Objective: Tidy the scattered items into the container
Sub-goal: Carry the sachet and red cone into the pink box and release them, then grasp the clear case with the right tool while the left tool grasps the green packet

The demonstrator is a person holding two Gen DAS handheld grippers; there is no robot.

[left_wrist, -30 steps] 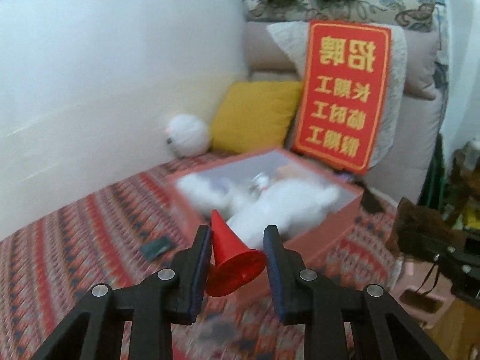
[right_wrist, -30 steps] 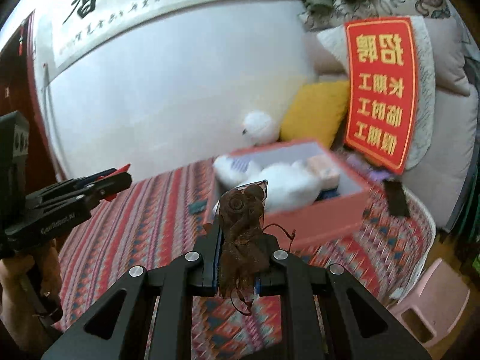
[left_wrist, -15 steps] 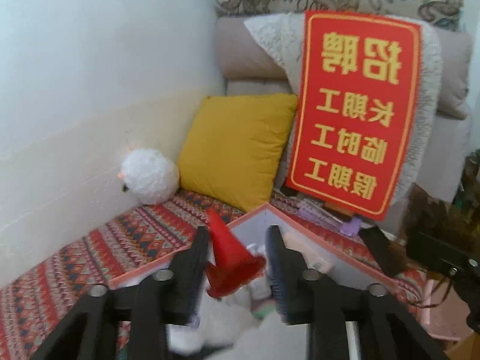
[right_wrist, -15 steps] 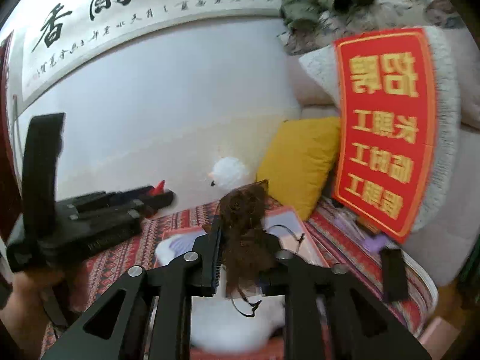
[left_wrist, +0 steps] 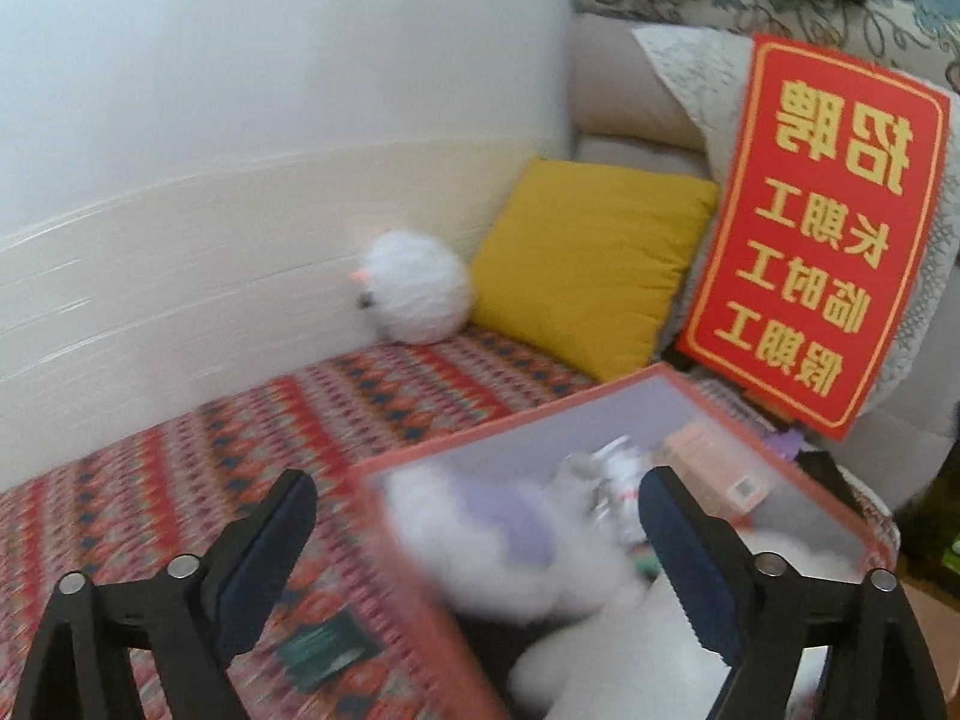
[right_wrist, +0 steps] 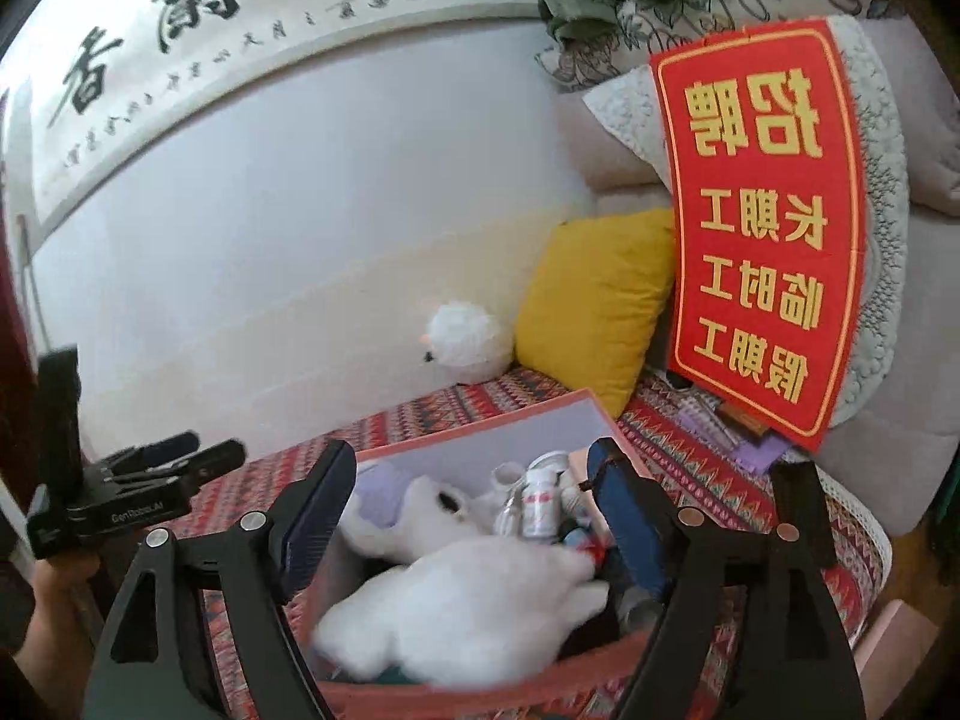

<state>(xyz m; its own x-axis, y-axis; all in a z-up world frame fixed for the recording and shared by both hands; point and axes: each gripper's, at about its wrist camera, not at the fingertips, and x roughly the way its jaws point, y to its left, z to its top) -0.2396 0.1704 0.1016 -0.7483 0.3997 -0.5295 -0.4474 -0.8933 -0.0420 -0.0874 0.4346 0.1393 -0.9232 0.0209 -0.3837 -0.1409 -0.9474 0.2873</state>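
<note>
Patterned bedding is carrying a dark packet (left_wrist: 327, 651) at left; both the left gripper (left_wrist: 474, 546) and right gripper (right_wrist: 471, 507) are now gaping empty, cone and brown tuft gone, seemingly released into the pink box (right_wrist: 480, 429).

Right gripper (right_wrist: 471, 486) spread wide, nothing between its jaws, but right below them the box (right_wrist: 480, 426) is crowded: white plush toys (right_wrist: 456, 606), a small bottle (right_wrist: 540, 501). Ahead, a yellow cushion (right_wrist: 591, 300) and red sign (right_wrist: 762, 228) block the way. Left gripper's (left_wrist: 477, 513) jaws gape over open patterned cloth (left_wrist: 240, 450); a dark card (left_wrist: 327, 651) lies beneath.
</note>
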